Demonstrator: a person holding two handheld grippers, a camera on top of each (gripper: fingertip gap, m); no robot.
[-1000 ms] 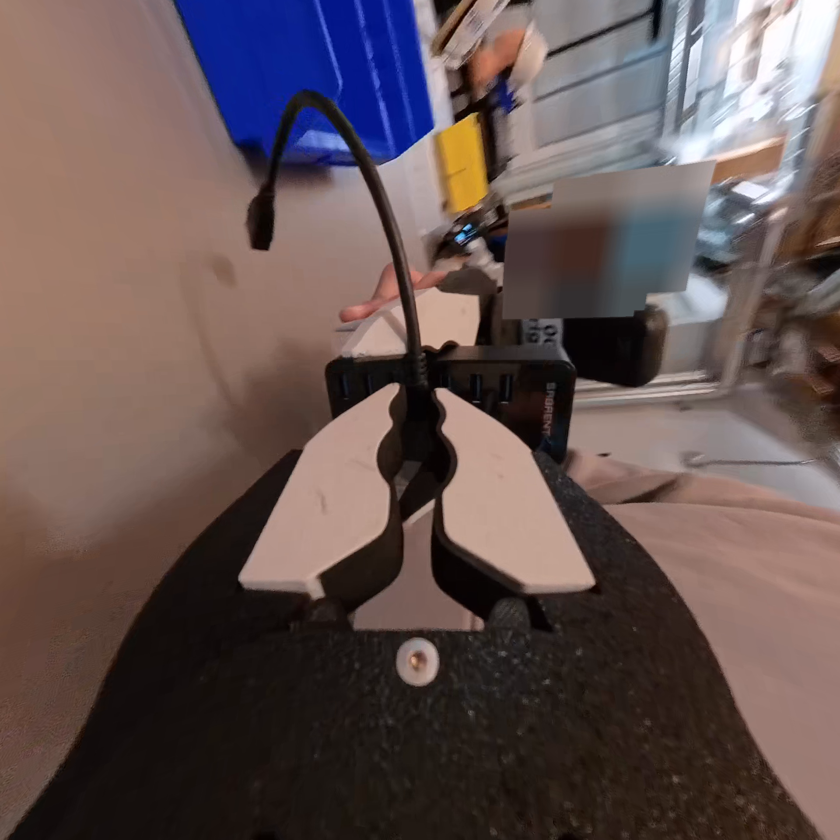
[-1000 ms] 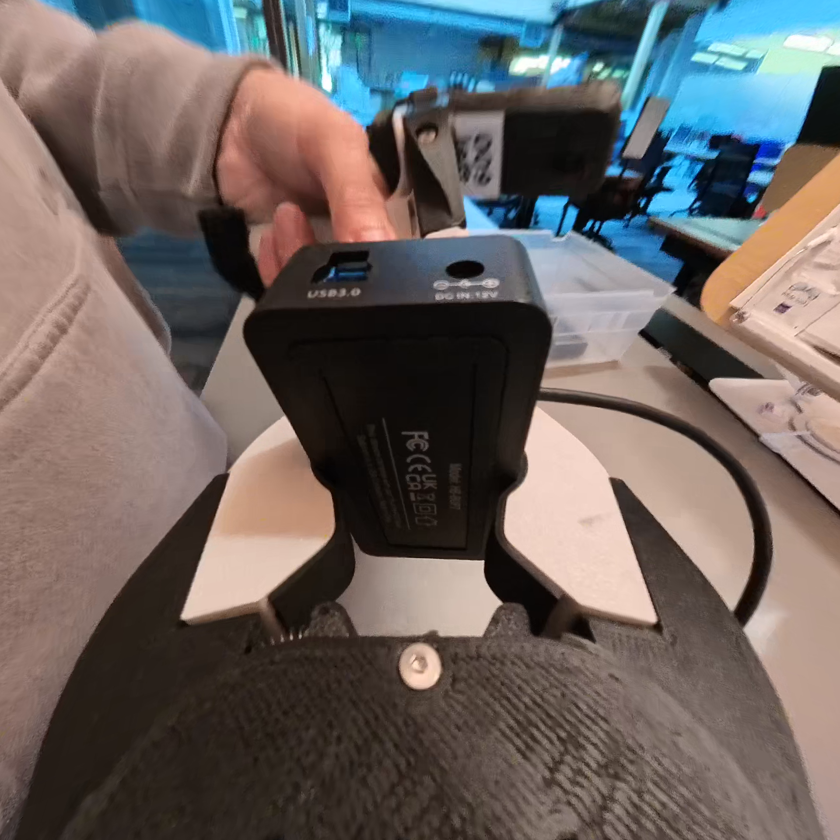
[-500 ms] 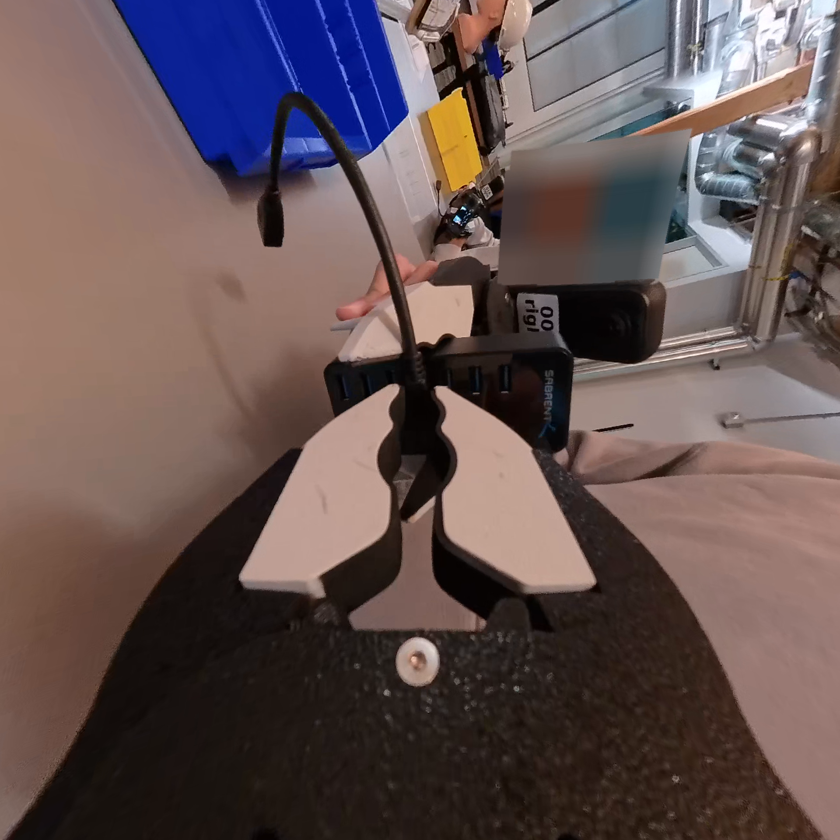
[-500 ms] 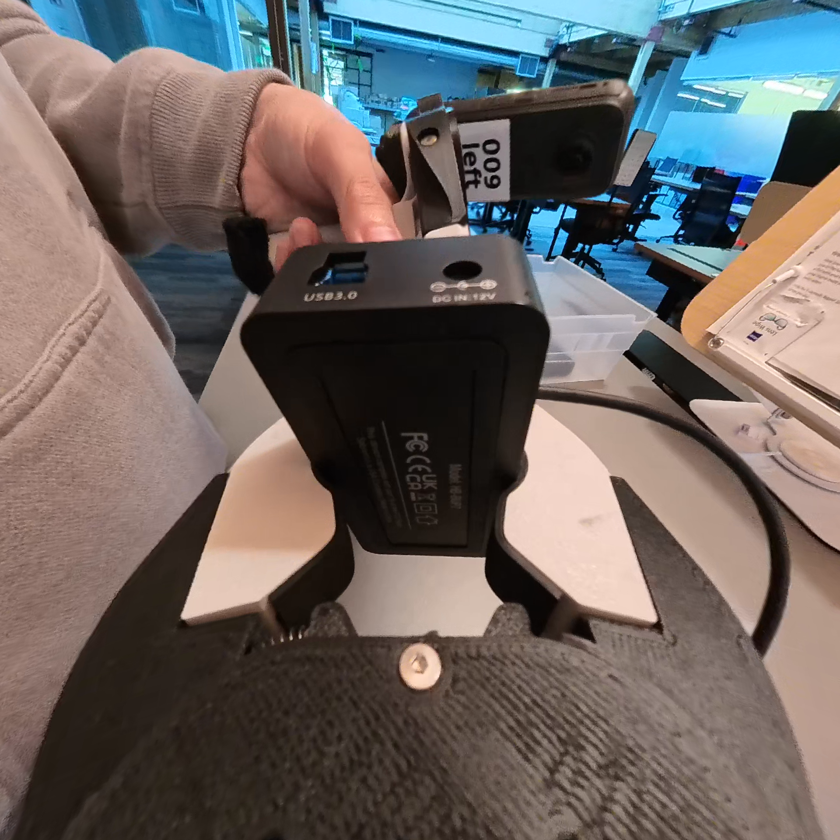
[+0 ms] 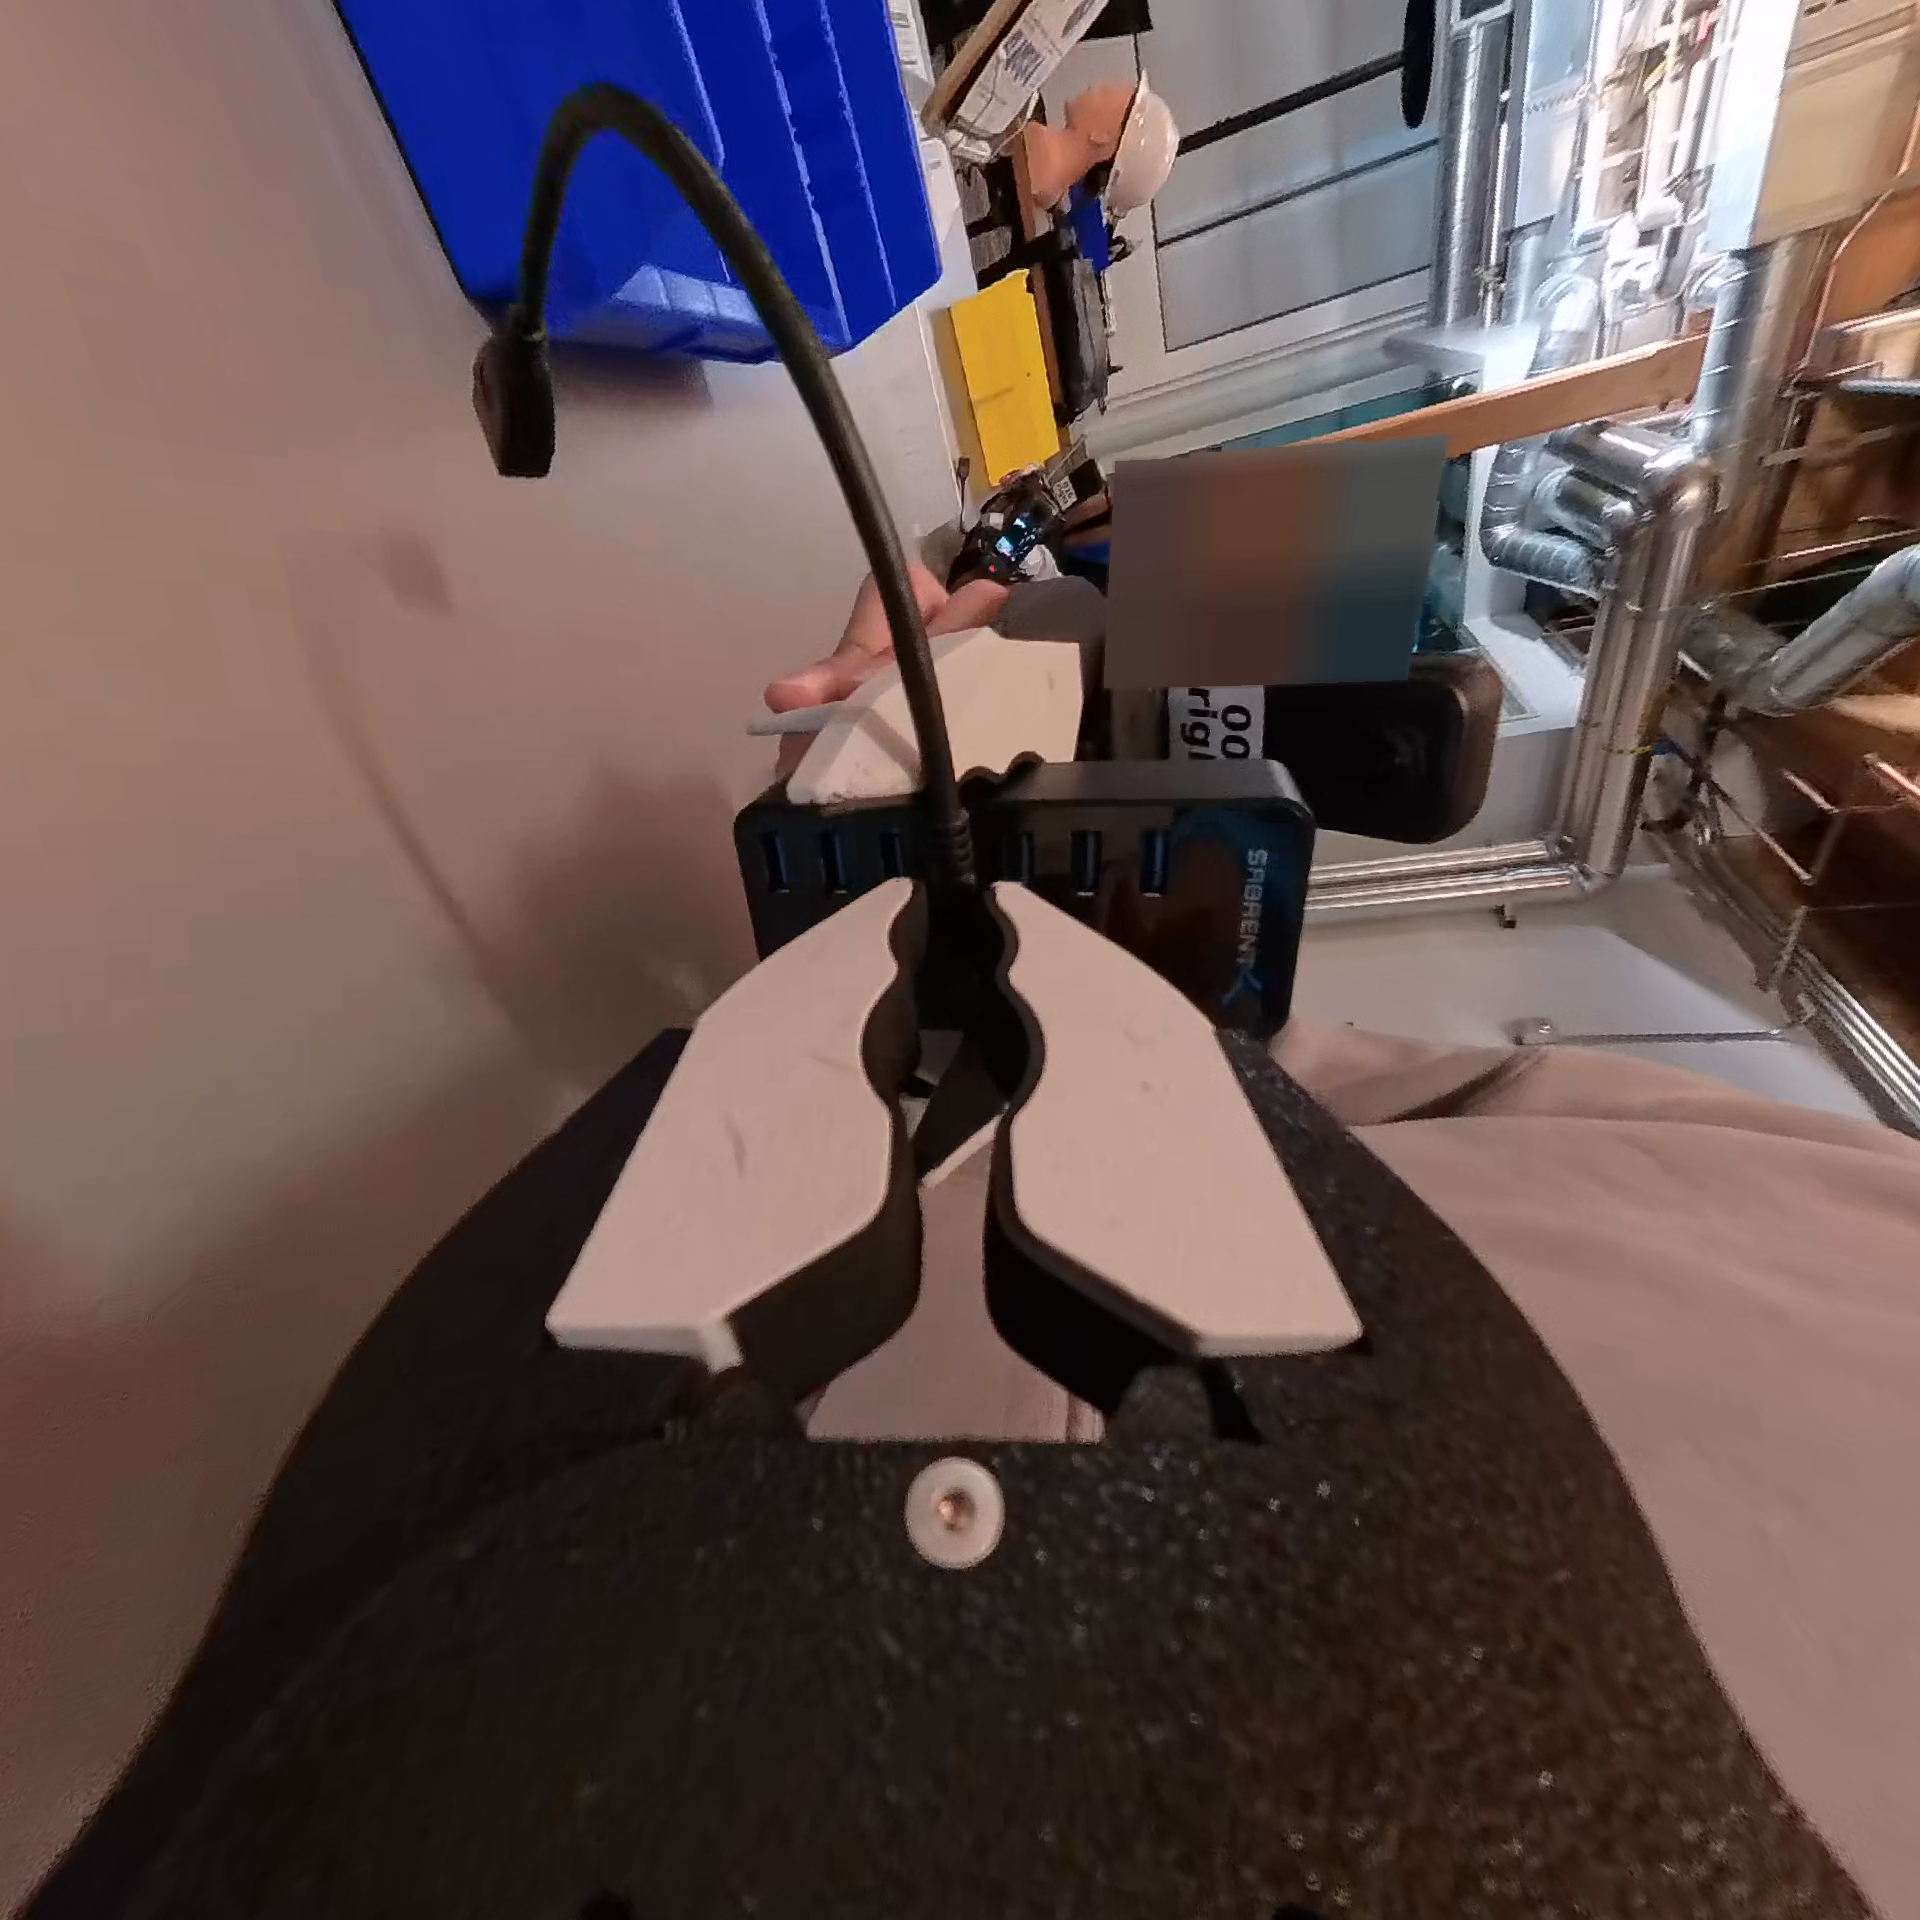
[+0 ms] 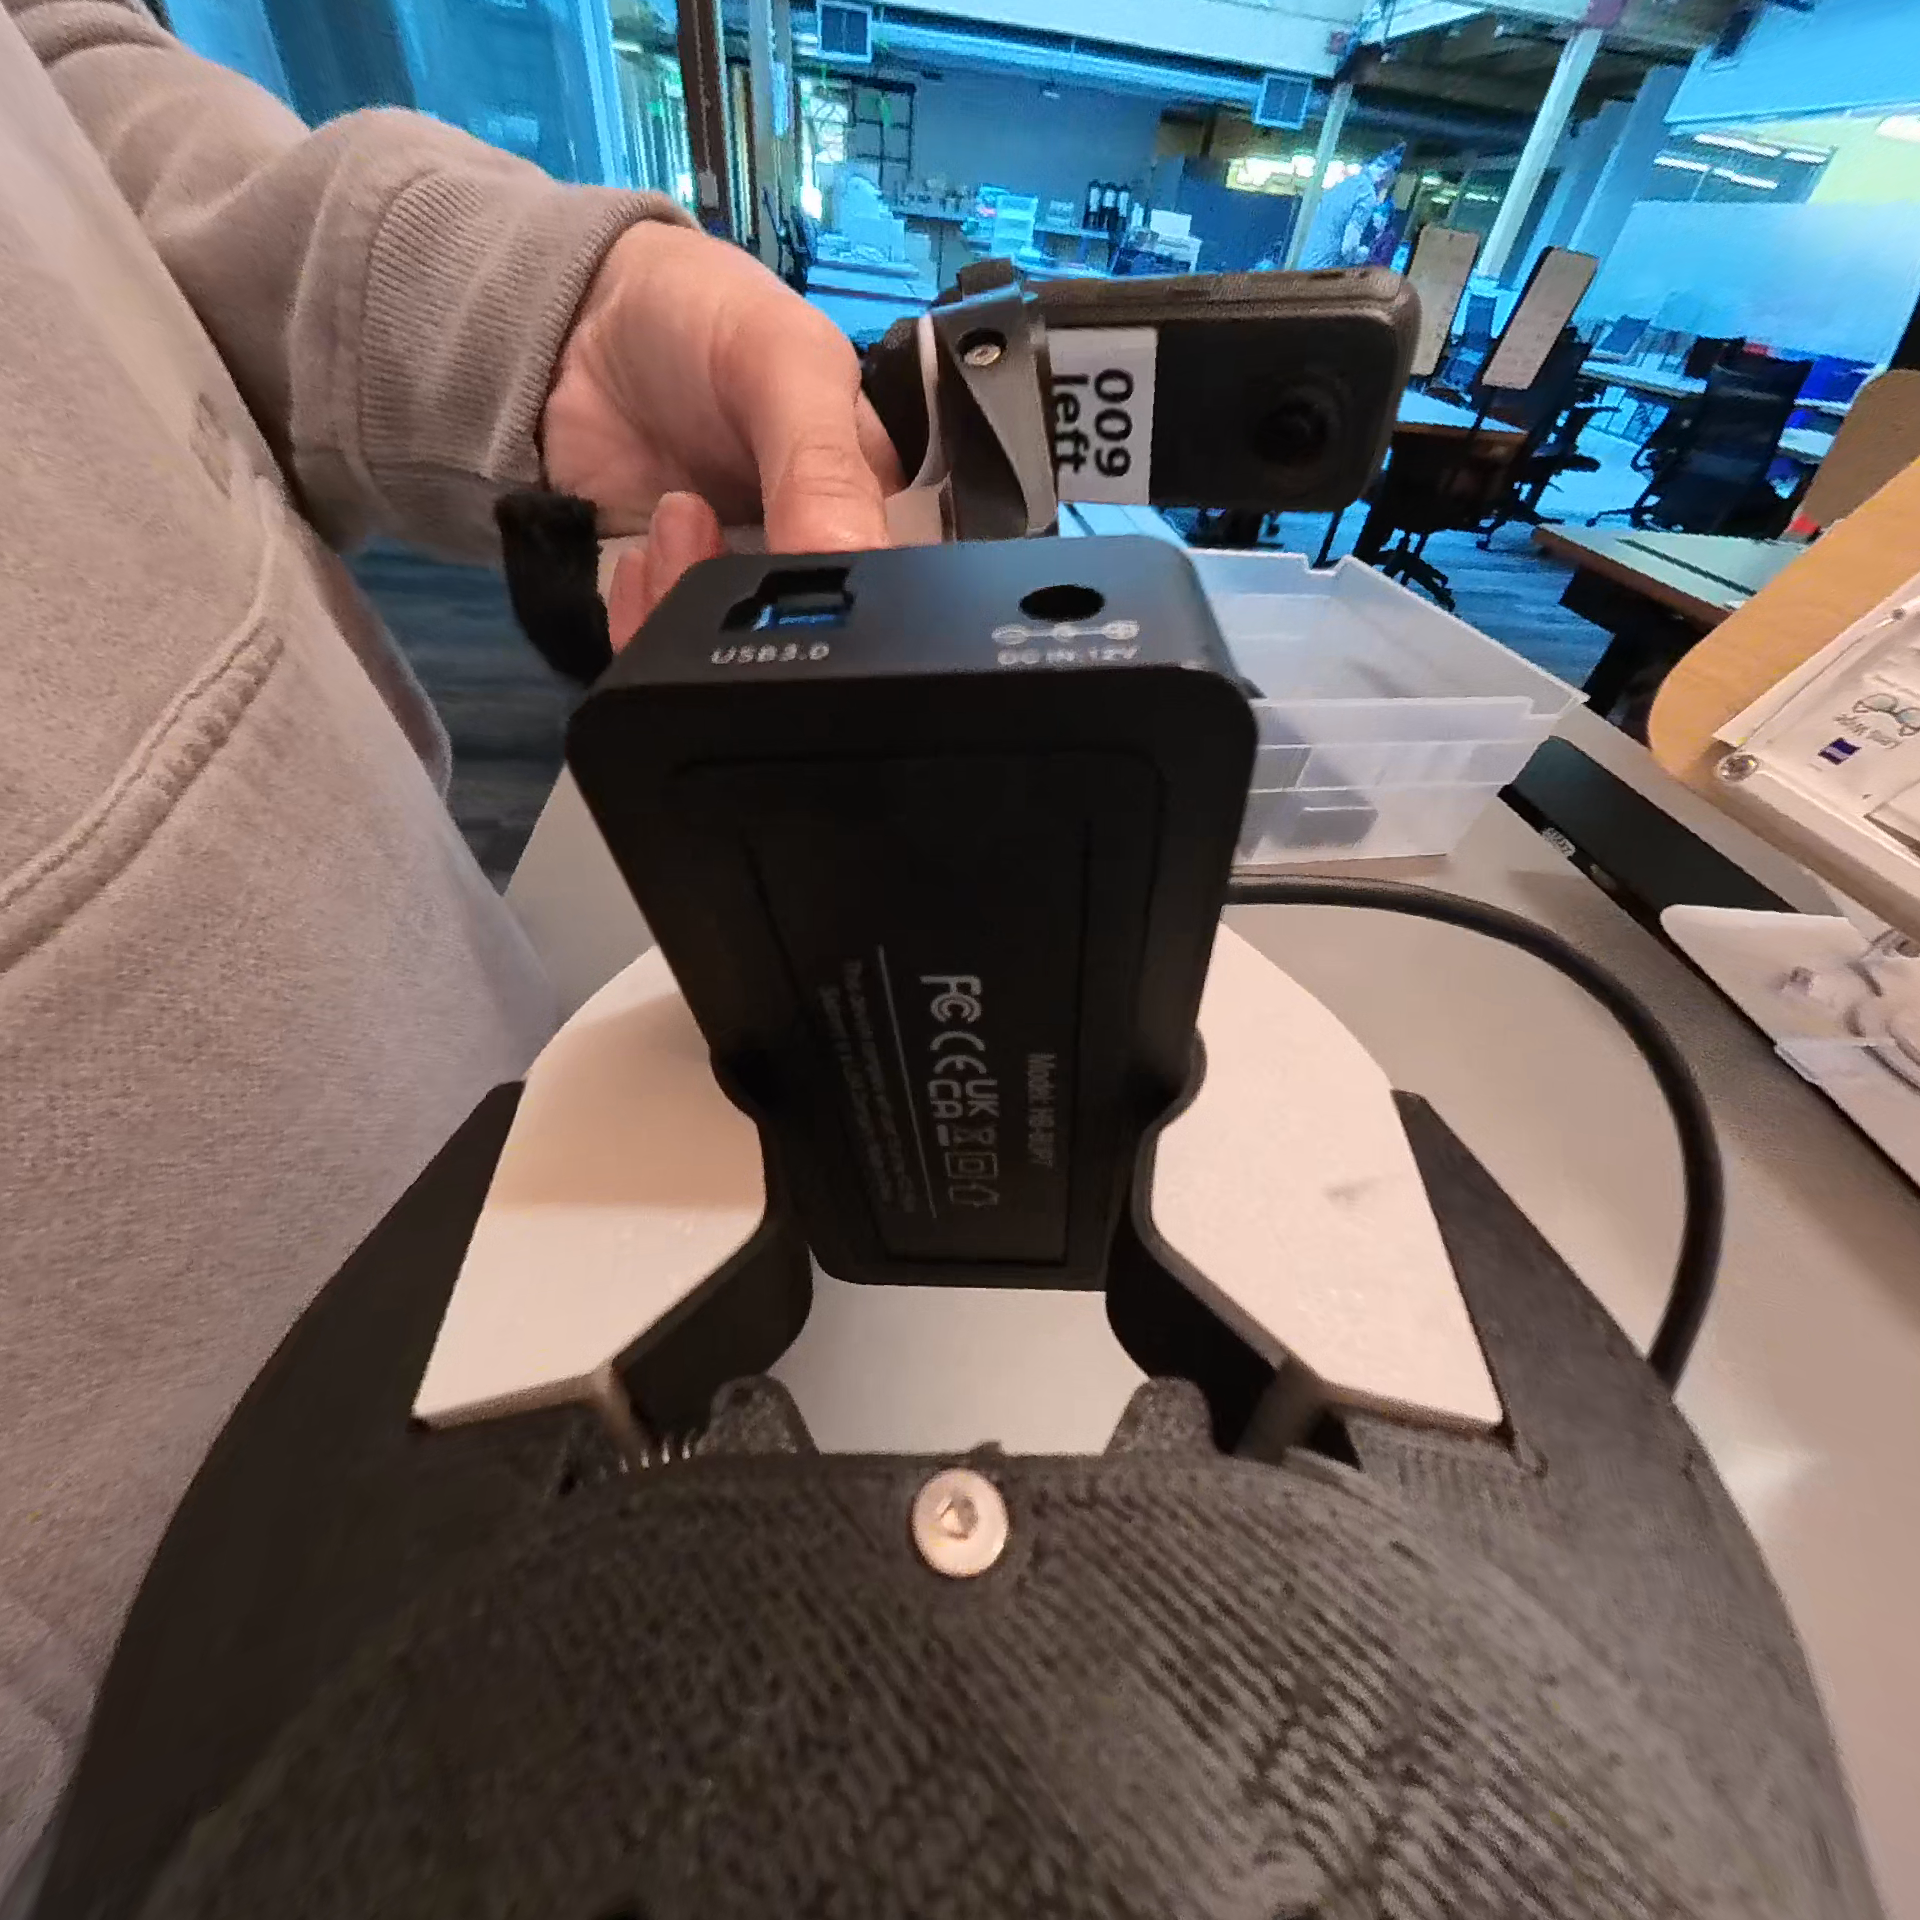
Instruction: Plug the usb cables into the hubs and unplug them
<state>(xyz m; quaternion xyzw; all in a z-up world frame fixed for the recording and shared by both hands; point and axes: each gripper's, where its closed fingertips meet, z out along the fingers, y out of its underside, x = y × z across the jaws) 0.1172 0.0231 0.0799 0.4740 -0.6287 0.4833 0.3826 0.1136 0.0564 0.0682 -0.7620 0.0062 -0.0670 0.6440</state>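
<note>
My left gripper point(image 5: 951, 909) is shut on the plug end of a short black USB cable point(image 5: 831, 395). The plug sits at a middle port of the black hub point(image 5: 1195, 883), in its row of blue ports. The cable arcs up and left, and its free connector point(image 5: 511, 410) hangs in the air. My right gripper point(image 6: 961, 1049) is shut on the hub point(image 6: 914, 883) and holds it above the table, underside toward the camera. The left gripper's camera point(image 6: 1226, 390) and the person's hand point(image 6: 717, 395) show beyond the hub. I cannot tell how deep the plug sits.
A blue bin point(image 5: 644, 156) stands on the pale table point(image 5: 208, 727) behind the cable. A clear plastic tray point(image 6: 1382, 727), a black flat item point(image 6: 1631, 831) and a wooden board with papers point(image 6: 1818, 707) lie to the right. The person's grey sleeve point(image 6: 208, 727) fills the left.
Both grippers keep their holds. The hub and cable have shifted only slightly; the background has turned a little and sharpened as the motion slowed.
</note>
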